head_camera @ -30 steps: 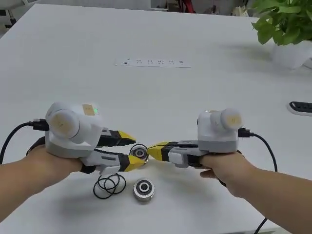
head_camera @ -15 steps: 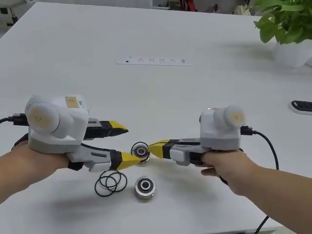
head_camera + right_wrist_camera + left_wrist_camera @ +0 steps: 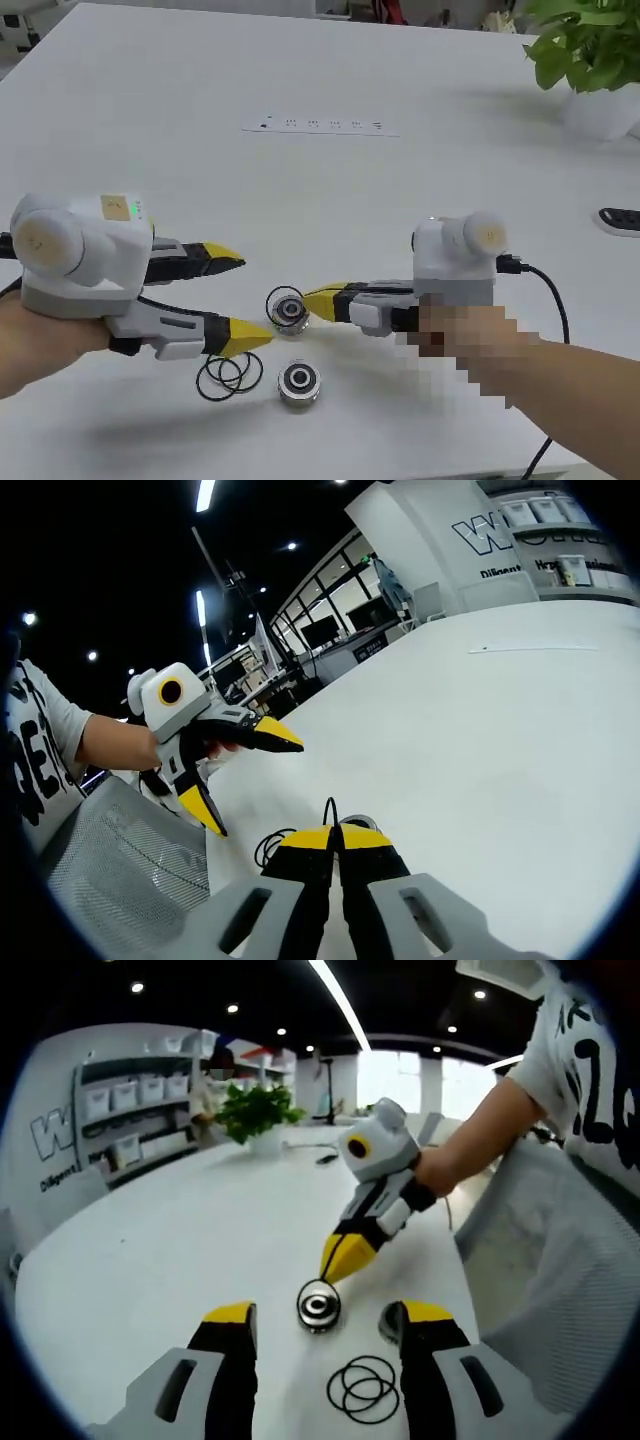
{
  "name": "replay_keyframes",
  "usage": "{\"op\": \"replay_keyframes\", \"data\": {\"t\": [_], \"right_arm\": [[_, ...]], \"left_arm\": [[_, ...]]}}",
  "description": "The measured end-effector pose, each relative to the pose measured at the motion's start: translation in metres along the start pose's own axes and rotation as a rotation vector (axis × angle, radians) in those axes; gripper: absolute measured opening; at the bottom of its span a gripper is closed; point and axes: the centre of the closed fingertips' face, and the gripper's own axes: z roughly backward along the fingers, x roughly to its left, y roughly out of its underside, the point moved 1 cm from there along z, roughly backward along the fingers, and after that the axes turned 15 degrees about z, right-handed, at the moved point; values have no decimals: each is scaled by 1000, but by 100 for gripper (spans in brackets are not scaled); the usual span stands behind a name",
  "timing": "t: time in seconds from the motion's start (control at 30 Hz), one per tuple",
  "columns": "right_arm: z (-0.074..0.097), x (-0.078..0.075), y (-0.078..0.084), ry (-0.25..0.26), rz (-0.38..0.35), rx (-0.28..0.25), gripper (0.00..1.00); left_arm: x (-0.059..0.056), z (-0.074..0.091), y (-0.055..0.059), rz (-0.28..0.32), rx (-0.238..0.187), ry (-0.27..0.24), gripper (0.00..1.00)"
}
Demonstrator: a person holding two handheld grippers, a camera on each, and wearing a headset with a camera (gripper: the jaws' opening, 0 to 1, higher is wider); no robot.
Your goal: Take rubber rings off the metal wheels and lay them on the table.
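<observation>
Mid-frame, the right gripper (image 3: 312, 299) pinches a ring (image 3: 330, 812) to peel it off the wheel (image 3: 289, 311). The left gripper (image 3: 240, 298) waits at the left, jaws apart.

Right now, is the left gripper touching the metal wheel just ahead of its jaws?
Apart. The left gripper view shows bare table between the metal wheel and each left gripper jaw.
</observation>
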Motion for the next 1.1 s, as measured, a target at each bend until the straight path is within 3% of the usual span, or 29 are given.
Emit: {"op": "replay_keyframes", "data": {"t": [0.67, 1.1], "right_arm": [[-4, 15, -11, -50, 6, -12, 0], [-7, 24, -15, -73, 9, -13, 0]], "left_arm": [[5, 25, 6, 11, -15, -28, 71], [5, 34, 10, 20, -19, -40, 78]]}}
